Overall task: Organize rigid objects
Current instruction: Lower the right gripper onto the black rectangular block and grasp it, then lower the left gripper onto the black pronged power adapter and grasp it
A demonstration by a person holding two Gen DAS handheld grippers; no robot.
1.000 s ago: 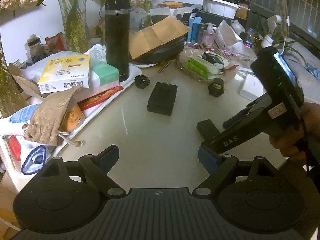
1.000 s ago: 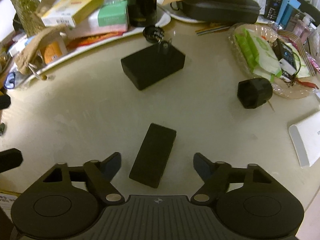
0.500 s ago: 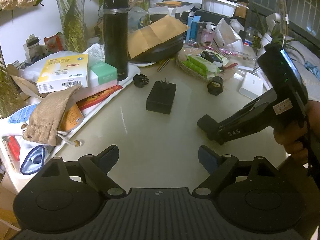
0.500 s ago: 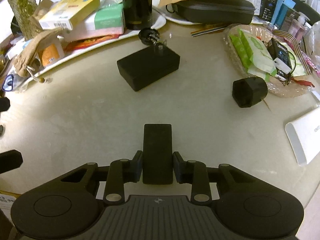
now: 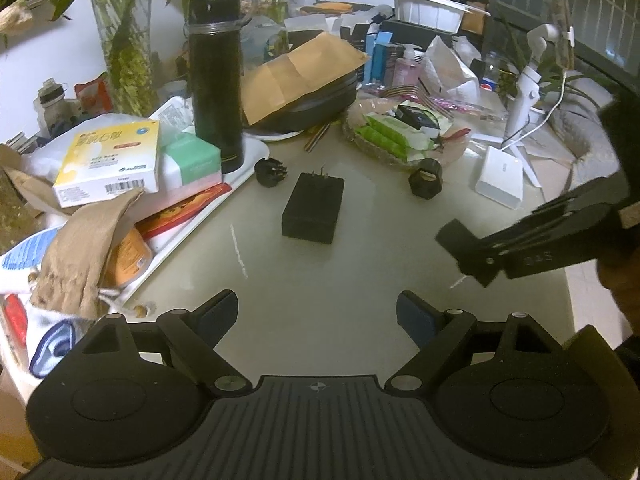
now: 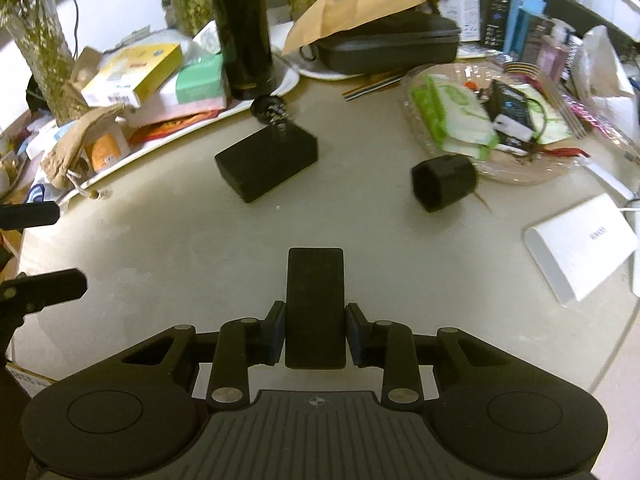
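R tongs (image 6: 316, 336) clamped on flat black block (image 6: 315, 304), lower center of R wrist view; pads on its two long sides. Block's long axis runs straight fwd along the fingers, far end pointing to upper frame, toward black plug adapter (image 6: 267, 168). In L wrist view the block (image 5: 466, 250) is at right-center, above the table (image 5: 320, 280), tilted. L tongs (image 5: 318, 316) spread wide, nothing btwn them, bottom center of L view. Adapter lies mid-frame, prongs pointing away to upper frame. Hex black piece (image 6: 444, 182) right of it, on its side. Small round black part (image 6: 270, 108) just beyond adapter, near tray (image 6: 288, 80) edge. White box (image 6: 580, 248) at right edge.
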